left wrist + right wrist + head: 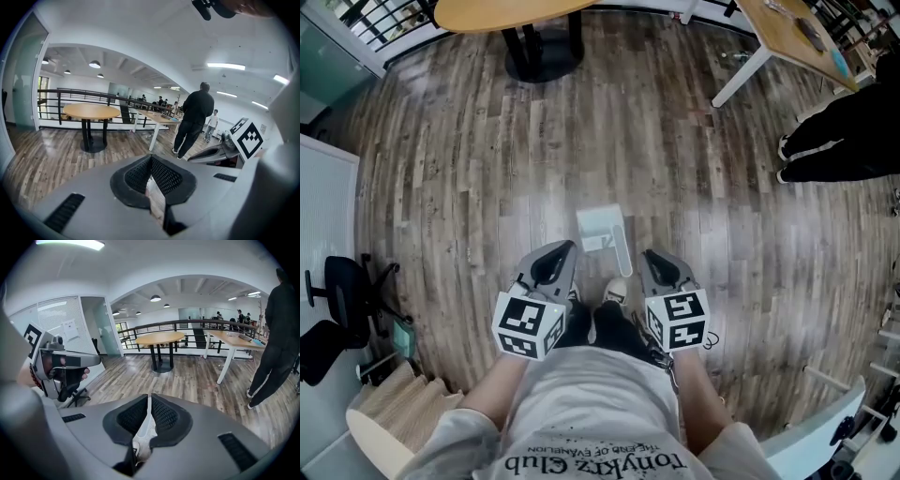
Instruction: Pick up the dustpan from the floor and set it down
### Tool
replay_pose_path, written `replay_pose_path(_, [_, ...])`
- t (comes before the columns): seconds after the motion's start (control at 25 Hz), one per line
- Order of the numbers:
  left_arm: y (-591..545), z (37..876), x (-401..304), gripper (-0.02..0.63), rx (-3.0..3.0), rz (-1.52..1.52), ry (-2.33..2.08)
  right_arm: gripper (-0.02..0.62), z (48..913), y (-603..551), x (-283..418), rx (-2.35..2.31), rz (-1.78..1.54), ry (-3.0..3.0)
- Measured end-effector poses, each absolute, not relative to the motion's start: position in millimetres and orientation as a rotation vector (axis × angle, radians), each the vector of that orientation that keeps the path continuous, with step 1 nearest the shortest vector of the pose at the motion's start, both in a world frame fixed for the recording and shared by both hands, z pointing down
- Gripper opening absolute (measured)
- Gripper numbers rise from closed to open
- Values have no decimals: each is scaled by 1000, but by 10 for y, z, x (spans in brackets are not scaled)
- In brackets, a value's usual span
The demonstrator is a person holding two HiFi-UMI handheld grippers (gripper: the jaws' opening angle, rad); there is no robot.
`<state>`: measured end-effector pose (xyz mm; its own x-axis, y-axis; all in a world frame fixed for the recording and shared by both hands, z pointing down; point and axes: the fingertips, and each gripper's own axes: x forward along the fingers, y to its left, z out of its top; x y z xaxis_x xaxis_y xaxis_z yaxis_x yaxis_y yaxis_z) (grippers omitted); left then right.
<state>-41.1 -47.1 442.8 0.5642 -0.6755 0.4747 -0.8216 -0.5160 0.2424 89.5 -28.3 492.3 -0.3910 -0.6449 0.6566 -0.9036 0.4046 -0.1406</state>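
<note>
My left gripper [565, 251] and right gripper [651, 258] are both pressed together, holding nothing. The pale dustpan [602, 228] lies on the floor [478, 187] just beyond and between them. Its handle runs toward me, nearer my right gripper.

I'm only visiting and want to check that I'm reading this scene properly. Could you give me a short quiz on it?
1. True or false: the dustpan is held in the right tongs.
2. How do the jaws of the right tongs stand? A: wide apart. B: together, with nothing between them. C: closed on a cloth.
3. Which piece of furniture stands beyond the dustpan, at the top of the head view?

Key
1. False. It lies on the floor.
2. B.
3. The round wooden table.
</note>
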Motion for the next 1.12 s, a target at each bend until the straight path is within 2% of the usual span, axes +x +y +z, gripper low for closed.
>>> replay_pose_path(0.2, [-516, 4538, -389, 23, 2345, 457, -1194, 33, 5103, -344, 841, 1302, 679, -2130])
replay_pose_path(0.24, [-522, 4560, -387, 23, 2344, 460, -1191, 55, 5153, -356, 823, 1296, 688, -2125])
replay_pose_path(0.28, [-530, 4582, -390, 23, 2343, 464, -1187, 117, 5205, -368, 797, 1286, 700, -2120])
replay_pose_path(0.32, [-540, 4605, -398, 23, 2342, 469, -1183, 140, 5259, -382, 768, 1275, 711, -2113])
replay_pose_path(0.48, [-573, 4689, -443, 23, 2326, 487, -1175, 176, 5440, -445, 718, 1266, 734, -2076])
replay_pose_path(1.12, [-622, 4909, -498, 23, 2309, 548, -1156, 252, 6017, -475, 623, 1237, 801, -1988])
